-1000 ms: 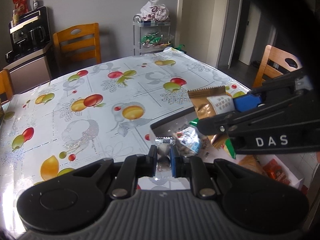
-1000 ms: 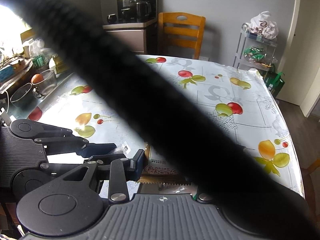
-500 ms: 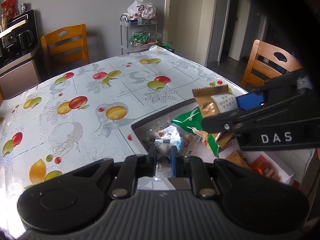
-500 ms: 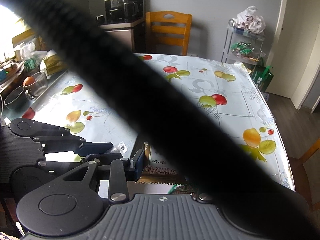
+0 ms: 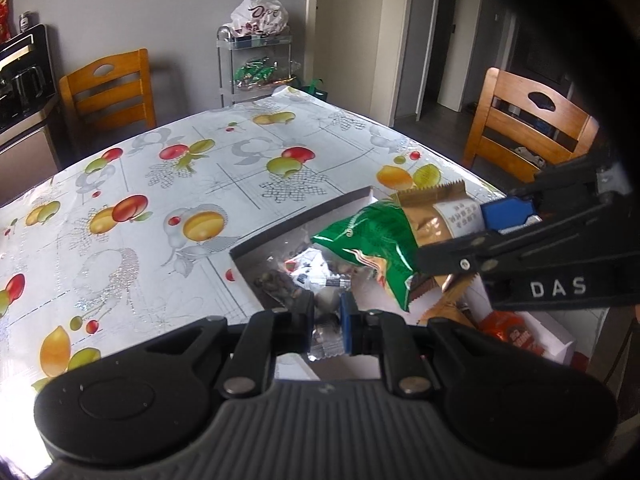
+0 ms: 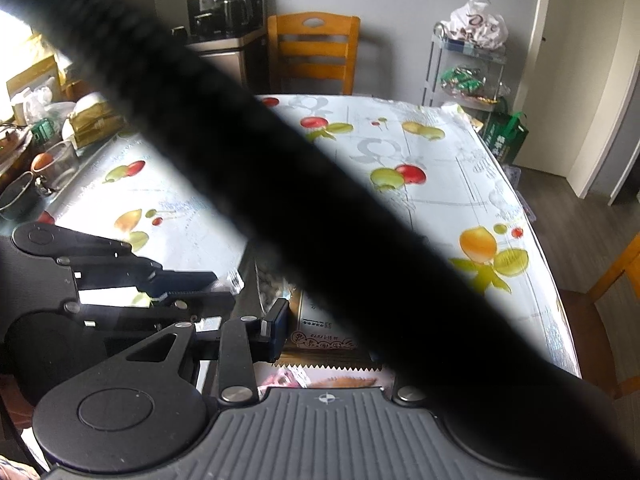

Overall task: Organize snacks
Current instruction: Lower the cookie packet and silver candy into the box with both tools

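**Both grippers clamped on snack packets over the box**

Left gripper (image 5: 326, 322) is pinched narrow on a small clear packet (image 5: 325, 342), crinkled and see-through with dark pieces inside and a white printed label; the packet sits between the blue pads at the near end of a shallow white box (image 5: 304, 216) on the table (image 5: 140, 184). Right gripper (image 5: 500, 220) reaches in from the right in the left wrist view and is closed on a gold-brown packet (image 5: 434, 208) with a serrated top edge and a white label of printed characters. In the right wrist view the same packet (image 6: 320, 332) shows its saw-toothed seam just ahead of the gripper body; a thick black band crosses that view and hides the far finger.

A glossy green bag (image 5: 372, 240) with a red-and-white design near its lower edge lies tilted in the box, touching the gold-brown packet. Below it are a small white-and-blue wrapper (image 5: 308, 274) and a bag of dark pieces (image 5: 276, 286). An orange packet (image 5: 514, 330) lies at the box's right end.

The table wears a white cloth printed with fruit. Wooden chairs (image 5: 110, 92) stand at its far side and to the right.
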`<state>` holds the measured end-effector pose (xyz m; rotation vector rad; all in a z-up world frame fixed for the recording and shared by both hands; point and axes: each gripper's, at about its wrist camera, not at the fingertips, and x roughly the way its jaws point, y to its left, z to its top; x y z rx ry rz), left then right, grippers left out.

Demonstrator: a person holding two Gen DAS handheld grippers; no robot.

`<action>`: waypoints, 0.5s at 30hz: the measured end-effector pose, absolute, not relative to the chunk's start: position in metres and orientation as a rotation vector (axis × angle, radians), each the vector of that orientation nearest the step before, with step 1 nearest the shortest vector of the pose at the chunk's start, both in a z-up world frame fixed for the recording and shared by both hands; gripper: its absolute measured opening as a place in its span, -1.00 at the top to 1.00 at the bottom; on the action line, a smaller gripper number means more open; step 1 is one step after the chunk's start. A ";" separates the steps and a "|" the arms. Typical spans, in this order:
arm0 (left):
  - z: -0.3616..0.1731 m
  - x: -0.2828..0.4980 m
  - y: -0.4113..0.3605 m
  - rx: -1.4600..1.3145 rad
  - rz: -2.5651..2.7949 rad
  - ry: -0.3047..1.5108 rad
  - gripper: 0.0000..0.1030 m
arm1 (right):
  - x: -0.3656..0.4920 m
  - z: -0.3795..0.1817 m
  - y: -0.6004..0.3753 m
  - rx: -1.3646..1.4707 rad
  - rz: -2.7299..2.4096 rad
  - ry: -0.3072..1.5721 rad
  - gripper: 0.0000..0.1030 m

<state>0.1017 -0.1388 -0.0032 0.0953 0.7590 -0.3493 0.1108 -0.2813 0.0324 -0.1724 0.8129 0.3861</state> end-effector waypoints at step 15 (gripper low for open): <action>-0.016 0.099 -0.157 0.118 -0.402 0.808 0.81 | 0.104 0.013 -0.297 -0.152 0.347 0.866 0.23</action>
